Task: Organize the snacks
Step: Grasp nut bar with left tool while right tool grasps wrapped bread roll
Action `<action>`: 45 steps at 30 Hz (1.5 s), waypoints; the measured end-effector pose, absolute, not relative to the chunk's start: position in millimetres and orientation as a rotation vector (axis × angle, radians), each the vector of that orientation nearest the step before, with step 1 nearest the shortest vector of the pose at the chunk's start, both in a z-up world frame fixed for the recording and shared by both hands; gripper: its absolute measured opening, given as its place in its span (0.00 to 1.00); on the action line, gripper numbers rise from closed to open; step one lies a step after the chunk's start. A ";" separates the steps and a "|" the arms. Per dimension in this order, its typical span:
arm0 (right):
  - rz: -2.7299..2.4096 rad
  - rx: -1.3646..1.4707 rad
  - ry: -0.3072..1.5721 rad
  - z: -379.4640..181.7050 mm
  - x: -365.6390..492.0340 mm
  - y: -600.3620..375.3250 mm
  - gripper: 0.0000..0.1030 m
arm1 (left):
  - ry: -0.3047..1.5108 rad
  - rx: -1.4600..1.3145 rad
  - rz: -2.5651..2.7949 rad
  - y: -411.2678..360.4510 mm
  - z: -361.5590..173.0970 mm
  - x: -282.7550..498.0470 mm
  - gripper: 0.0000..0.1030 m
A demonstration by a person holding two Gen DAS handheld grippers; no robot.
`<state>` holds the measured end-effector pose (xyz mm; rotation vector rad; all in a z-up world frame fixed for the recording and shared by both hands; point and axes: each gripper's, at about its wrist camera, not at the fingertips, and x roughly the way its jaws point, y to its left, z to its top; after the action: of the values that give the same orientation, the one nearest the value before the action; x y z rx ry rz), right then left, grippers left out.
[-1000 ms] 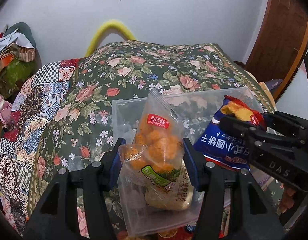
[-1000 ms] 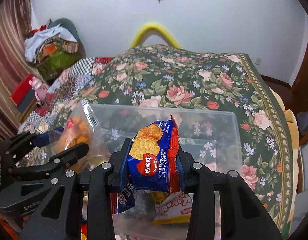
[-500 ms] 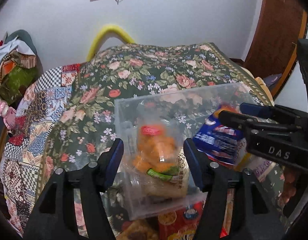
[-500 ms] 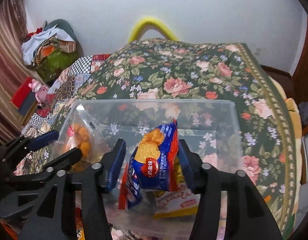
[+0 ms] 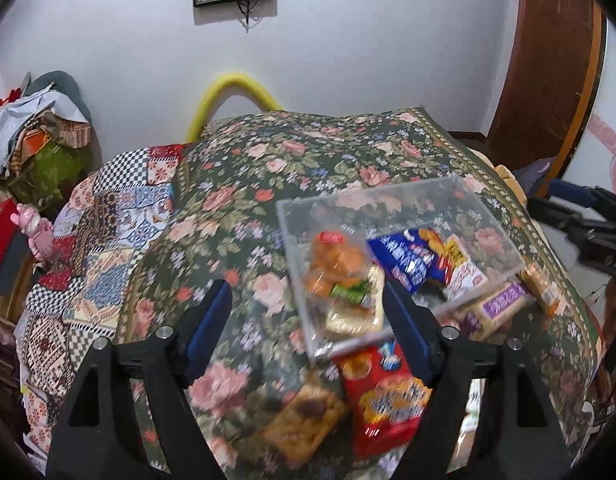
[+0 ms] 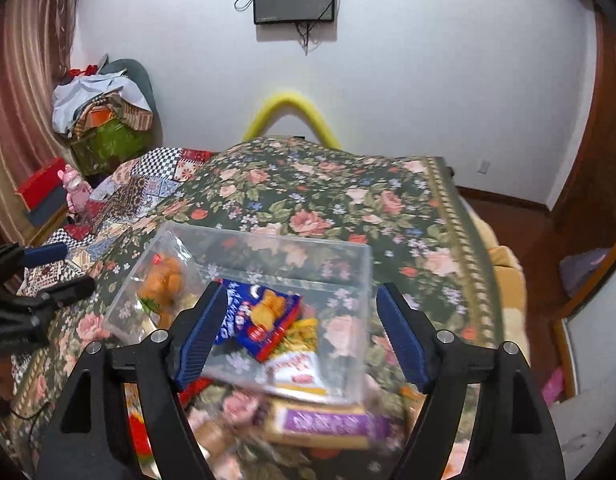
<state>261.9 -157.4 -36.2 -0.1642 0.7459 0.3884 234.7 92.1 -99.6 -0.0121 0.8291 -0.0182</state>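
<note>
Both tools hang above the floral bedspread (image 5: 268, 168) with nothing in them. The left gripper (image 5: 308, 326) has its jaws spread wide; the clear plastic box (image 5: 483, 216) sits ahead of them and toward the right jaw, whose blue pad overlaps the box's near corner in the picture. The right gripper (image 6: 300, 330) is just as wide, and the box (image 6: 347, 264) lies straight ahead between its jaws.

Inside the box are the orange puff bag (image 5: 335, 258), on the left gripper's side, and the blue cracker packet (image 6: 264, 316) leaning on a yellow-and-white packet (image 6: 296, 372). Loose snacks wait outside: a red cracker bag (image 5: 383, 392) just below the left gripper's right jaw, a brown biscuit pack (image 5: 304, 416) between its jaws, and a purple-labelled pack (image 6: 323, 424) below and between the right gripper's jaws.

The step in hand looks like reaching for the next loose snack. To do it well, each gripper should come down squarely over one packet, pinch it across its narrow width at the middle instead of a crinkly end seal, and lift clear of the box wall before carrying it over.

Motion blur smears most printing. The packets carry Chinese characters and the puff bag a red label, none legible.
</note>
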 end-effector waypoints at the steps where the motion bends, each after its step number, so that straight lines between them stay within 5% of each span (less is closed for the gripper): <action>1: 0.382 -0.166 0.742 -34.3 257.5 -164.1 0.73 | 0.835 -0.015 -0.012 95.4 -100.6 229.1 0.77; 18: 0.220 -0.109 0.890 -77.5 215.1 -261.4 0.76 | 1.037 -0.085 0.064 128.3 -177.8 167.4 0.78; 34: 0.157 -0.076 1.050 -140.0 234.3 -288.4 0.74 | 1.096 -0.025 0.020 101.4 -229.0 198.4 0.78; 36: 0.164 -0.064 1.060 -144.1 239.5 -287.2 0.71 | 1.105 -0.048 0.012 103.9 -233.9 202.2 0.76; 40: 0.154 -0.052 1.061 -148.5 247.1 -286.7 0.62 | 1.082 -0.090 -0.004 106.7 -237.2 205.6 0.54; 42: 0.151 -0.058 1.052 -149.1 249.2 -285.5 0.52 | 1.073 -0.078 -0.005 106.3 -237.3 206.1 0.44; 45: 0.163 -0.075 1.051 -150.7 250.3 -282.1 0.35 | 1.072 -0.075 0.008 106.4 -235.4 206.4 0.43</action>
<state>250.3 -282.1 -150.7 -0.0748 1.0510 0.1631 206.4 106.4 -235.4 -0.0748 1.0716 0.0080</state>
